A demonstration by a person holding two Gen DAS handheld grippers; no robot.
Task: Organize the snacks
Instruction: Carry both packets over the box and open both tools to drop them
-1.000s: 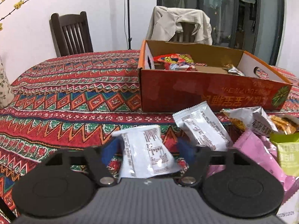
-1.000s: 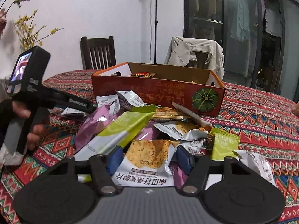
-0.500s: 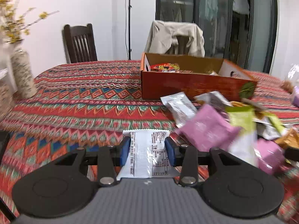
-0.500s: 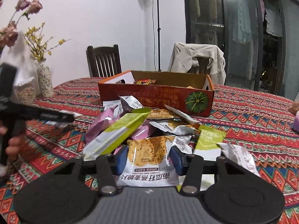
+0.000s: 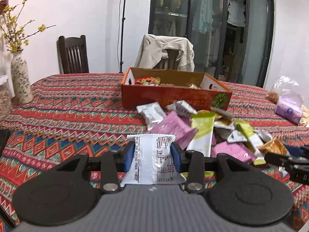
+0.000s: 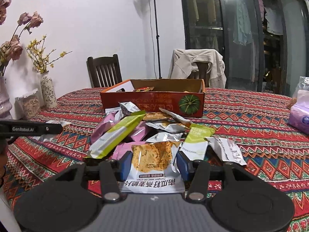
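The left tool (image 5: 152,155) has its two blue pads clamped on one white foil snack packet printed with black text (image 5: 151,162), held upright above the surface (image 5: 67,116), which is covered in a red zigzag-patterned cloth. The right tool (image 6: 153,163) is likewise clamped, on one white packet picturing an orange seeded cracker (image 6: 152,166), lifted just in front of the snack pile.

Beyond both tools lies that loose pile of wrapped snacks (image 6: 146,129). Among them, three green-and-white bar wrappers (image 5: 201,133) can be counted, at least two pink pouches (image 5: 172,128) and several silver-white packets; overlaps hide the full total.

Behind the pile, near it, stands one open orange cardboard box with a green pumpkin printed on its front (image 6: 154,101); a red packet (image 5: 147,80) lies inside, among other pieces too small to tell.

Farther out, two dark wooden chairs stand behind the surface, one draped with a beige jacket (image 6: 199,65). One purple tissue pack (image 6: 300,118) lies at the right.
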